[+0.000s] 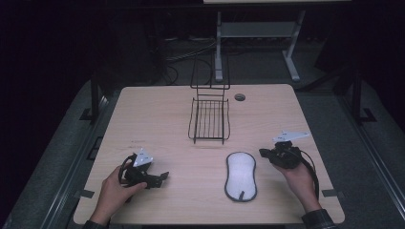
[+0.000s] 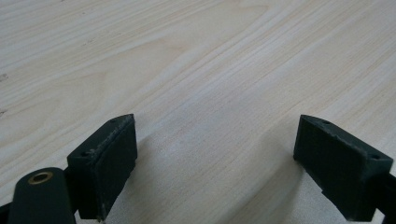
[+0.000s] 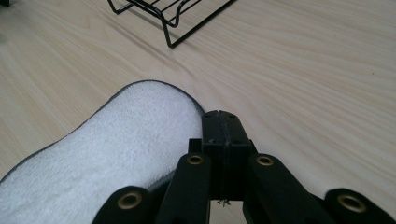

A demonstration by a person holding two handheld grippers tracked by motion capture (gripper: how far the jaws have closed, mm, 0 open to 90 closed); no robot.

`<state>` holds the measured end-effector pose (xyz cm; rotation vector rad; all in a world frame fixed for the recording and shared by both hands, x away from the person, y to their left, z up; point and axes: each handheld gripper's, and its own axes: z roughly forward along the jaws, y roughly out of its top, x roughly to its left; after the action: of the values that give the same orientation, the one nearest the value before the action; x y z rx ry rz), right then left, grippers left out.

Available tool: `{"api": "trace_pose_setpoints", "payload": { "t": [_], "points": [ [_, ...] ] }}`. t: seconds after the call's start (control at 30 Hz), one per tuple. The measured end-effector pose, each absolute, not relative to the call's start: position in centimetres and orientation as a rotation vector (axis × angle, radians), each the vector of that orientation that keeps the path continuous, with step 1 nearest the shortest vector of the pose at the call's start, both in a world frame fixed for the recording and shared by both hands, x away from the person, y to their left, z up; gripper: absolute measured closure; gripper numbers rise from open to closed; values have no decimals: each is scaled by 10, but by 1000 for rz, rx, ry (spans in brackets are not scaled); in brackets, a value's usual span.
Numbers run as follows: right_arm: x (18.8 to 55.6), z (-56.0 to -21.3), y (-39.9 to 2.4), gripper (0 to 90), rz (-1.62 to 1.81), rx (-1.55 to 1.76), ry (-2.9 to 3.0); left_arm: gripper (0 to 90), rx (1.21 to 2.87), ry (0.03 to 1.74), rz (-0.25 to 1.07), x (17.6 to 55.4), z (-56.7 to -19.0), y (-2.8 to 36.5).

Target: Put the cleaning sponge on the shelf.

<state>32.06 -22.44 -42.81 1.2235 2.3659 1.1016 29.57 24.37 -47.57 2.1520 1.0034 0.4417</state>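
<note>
Resting low at the near edge of the table [image 1: 143,109], both grippers appear to be at the start of the work; nothing is held by either. The left gripper [image 1: 165,176] sits near the person's left hand [image 1: 114,188], its jaws spread wide over bare wood with nothing between them, as the left gripper view confirms; the right gripper [image 1: 263,152], in the right hand [image 1: 298,179], has its jaws pressed fully together and empty, their tips just beside the right edge of the pad [image 3: 116,154].

The pad, white and fleecy with a dark grey border, lies flat between the two grippers, nearer the right one; a black wire rack [image 1: 209,119] stands farther back at mid-table, well apart from the pad.

Judgement: the step in hand is the approach to the pad; the next move calls for the right jaws to part and take the pad by its thin edge, which lies flush on the wood and may resist pinching; the rack is probably its destination.

No brand, label or writing can be read; faint marks on the wood are too small to tell.
</note>
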Motion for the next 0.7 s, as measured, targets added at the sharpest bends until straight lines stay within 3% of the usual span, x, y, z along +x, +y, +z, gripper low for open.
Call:
{"api": "trace_pose_setpoints", "payload": {
  "t": [0.7],
  "points": [
    [340,-440,-201,895,1076,1221,2411,126,2150,1005,442,296,-476,244]
  ]
}}
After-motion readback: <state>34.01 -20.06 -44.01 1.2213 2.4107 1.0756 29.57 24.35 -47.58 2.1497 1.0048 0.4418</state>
